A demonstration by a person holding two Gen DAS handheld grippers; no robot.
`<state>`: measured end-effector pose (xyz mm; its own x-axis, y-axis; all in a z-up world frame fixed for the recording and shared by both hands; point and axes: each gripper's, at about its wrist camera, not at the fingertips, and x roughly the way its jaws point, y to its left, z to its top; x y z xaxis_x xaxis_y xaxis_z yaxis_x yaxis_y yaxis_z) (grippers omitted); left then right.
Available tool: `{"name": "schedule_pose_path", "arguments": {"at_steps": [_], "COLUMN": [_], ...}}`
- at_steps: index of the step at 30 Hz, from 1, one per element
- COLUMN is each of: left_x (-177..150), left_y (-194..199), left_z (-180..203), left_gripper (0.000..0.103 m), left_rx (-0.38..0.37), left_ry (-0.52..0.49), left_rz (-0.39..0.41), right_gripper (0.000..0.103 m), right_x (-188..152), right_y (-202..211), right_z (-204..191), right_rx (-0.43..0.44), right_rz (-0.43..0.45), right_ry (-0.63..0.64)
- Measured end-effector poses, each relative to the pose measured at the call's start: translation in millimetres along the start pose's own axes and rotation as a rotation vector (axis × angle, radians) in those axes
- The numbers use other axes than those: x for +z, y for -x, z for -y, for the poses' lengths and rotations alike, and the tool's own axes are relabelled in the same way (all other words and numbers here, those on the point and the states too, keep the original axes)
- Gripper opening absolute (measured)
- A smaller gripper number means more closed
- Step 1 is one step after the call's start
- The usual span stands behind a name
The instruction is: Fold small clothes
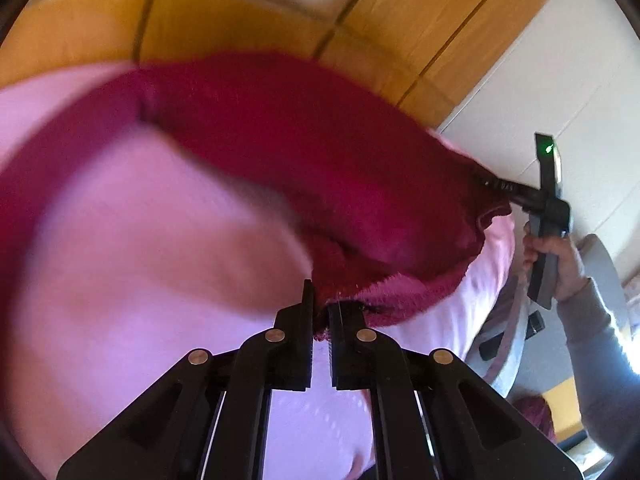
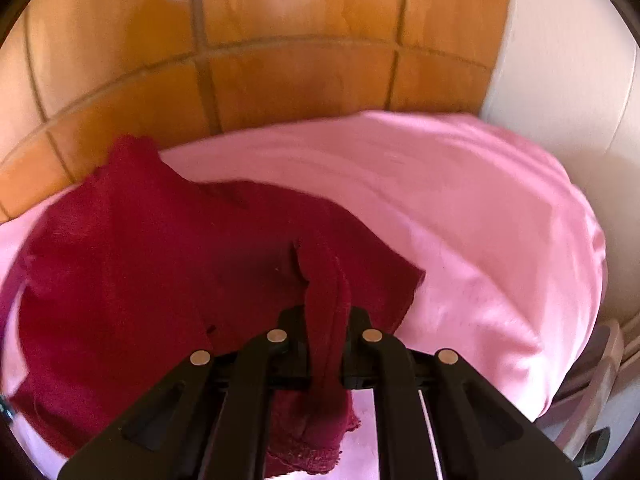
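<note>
Both tongs are clamped on the dark red garment: left tongs and right tongs pinch opposite ends, its long axis stretched between them over the pink surface.

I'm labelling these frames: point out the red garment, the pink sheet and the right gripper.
red garment (image 2: 120, 264): right wrist view, flat middle.
pink sheet (image 2: 460, 200): right wrist view, bare area.
right gripper (image 2: 326, 344): right wrist view, between fingers.

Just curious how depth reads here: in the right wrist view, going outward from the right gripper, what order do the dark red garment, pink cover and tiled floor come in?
1. Dark red garment: pinched in the right gripper.
2. Pink cover: beneath and right.
3. Tiled floor: beyond, at the top.
</note>
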<state>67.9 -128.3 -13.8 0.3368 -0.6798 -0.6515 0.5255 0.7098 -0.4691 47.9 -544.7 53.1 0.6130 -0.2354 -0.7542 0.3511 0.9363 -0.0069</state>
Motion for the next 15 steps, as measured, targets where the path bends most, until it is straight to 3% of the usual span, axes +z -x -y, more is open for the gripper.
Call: {"name": "schedule_pose_path", "arguments": {"at_steps": [3, 7, 9, 12, 15], "left_x": [8.8, 12.5, 0.4, -30.3, -71.4], "left_y": [68.5, 166.2, 198.7, 218.4, 201.8], "left_z": [-3.9, 3.4, 9.2, 17.7, 18.0], "left_gripper": [0.004, 0.004, 0.004, 0.004, 0.004], "left_rx": [0.018, 0.121, 0.164, 0.232, 0.252], "left_ry": [-0.052, -0.162, -0.209, -0.266, -0.255], "left_rz": [0.089, 0.205, 0.219, 0.155, 0.034], "right_gripper": [0.006, 0.006, 0.006, 0.006, 0.006], "right_x": [3.6, -6.5, -24.5, -63.4, -109.9], "right_y": [38.5, 94.1, 115.3, 123.7, 105.5], "right_z": [-8.4, -26.5, -40.5, -55.7, -62.6], "right_rx": [0.088, 0.249, 0.299, 0.339, 0.308], "right_rz": [0.046, 0.091, 0.082, 0.004, -0.129], "right_ry": [0.026, 0.073, 0.127, 0.193, 0.236]}}
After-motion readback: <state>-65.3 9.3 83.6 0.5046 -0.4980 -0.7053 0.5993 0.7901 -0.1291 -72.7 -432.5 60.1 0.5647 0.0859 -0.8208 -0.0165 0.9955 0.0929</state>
